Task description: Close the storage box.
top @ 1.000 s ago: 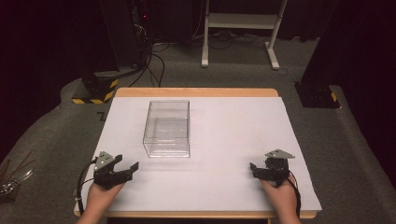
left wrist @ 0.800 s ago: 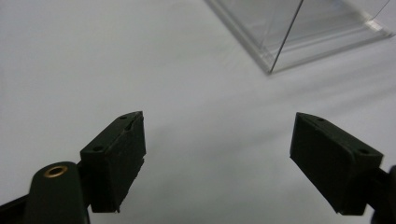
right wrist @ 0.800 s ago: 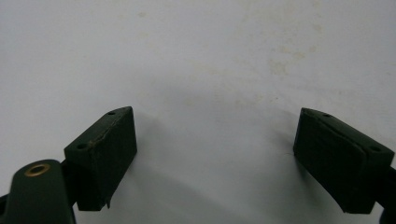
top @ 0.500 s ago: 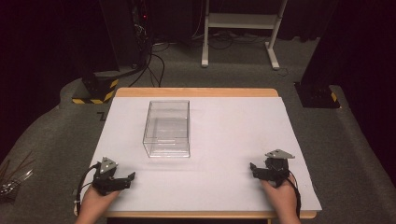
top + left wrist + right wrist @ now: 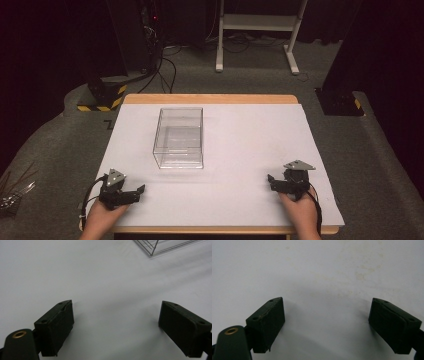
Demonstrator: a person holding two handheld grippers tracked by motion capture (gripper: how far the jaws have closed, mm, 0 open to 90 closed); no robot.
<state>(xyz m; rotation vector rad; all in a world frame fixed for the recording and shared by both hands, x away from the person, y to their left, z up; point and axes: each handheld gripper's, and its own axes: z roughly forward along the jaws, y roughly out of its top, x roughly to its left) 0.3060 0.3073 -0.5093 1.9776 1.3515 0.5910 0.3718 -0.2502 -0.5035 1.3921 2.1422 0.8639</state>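
Note:
A clear plastic box [image 5: 179,137] stands empty on the white table sheet [image 5: 240,150], left of centre. My left gripper [image 5: 135,192] rests near the front left corner, open, pointing right, with nothing between its jaws. In the left gripper view a corner of the clear box [image 5: 165,246] shows at the top right, well beyond the left gripper [image 5: 116,322]. My right gripper [image 5: 272,181] sits near the front right, open and empty, pointing left. In the right gripper view the right gripper [image 5: 327,320] has its jaws wide apart over bare white sheet.
The wooden table edge [image 5: 210,98] runs along the back. Beyond it on the carpet are a white stand [image 5: 257,30], cables [image 5: 165,65], and a yellow-black striped base [image 5: 102,95]. A dark base [image 5: 340,102] stands at the right.
My left gripper has drawn back toward the front edge and slightly left. The right gripper has stayed in place.

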